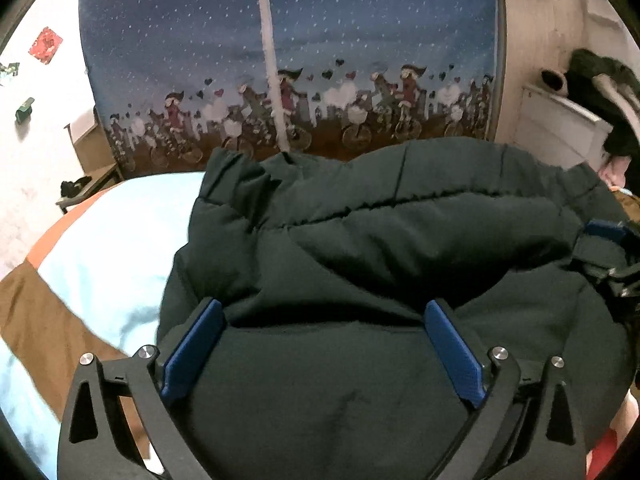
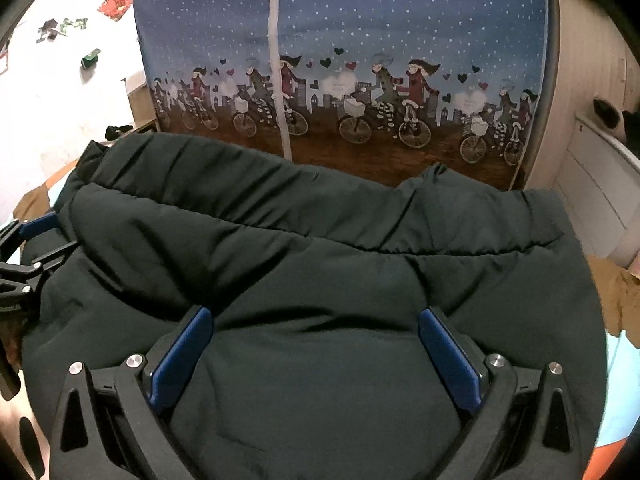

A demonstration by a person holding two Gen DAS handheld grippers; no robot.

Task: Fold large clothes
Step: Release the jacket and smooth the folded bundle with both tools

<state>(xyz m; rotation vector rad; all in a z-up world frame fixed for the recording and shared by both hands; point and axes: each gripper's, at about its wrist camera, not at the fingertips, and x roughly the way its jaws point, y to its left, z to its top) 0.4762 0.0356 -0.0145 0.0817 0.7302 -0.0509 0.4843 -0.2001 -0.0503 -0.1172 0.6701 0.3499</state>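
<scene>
— Where is the coat?

— The dark green padded jacket (image 1: 360,248) lies bunched up on the bed (image 1: 116,240), over the pale blue part of the cover, with brown and orange bands of that cover showing at the bed's left edge. Its far side, with a stitched seam running across, reaches toward the edge of the bed nearest the blue wardrobe cover (image 1: 288,60) printed with cyclists and hearts.

— And the left gripper?

— The left gripper (image 1: 324,344) is spread wide, its two blue pads (image 1: 192,348) set apart with a broad puff of the jacket bulging up between them. The pads press into the fabric on either side, but they are not closed on a fold.

— The right one?

— Much the same. The right gripper (image 2: 316,352) is released too, blue pads (image 2: 180,356) wide apart, resting against the jacket (image 2: 320,264) with padding swelling between them. Each gripper shows at the edge of the other's view, so they sit side by side on the near part of the garment.

— Anything else around?

— A white drawer unit (image 2: 600,192) stands to the right of the wardrobe cover, with dark clothing (image 1: 604,92) heaped on top.
</scene>
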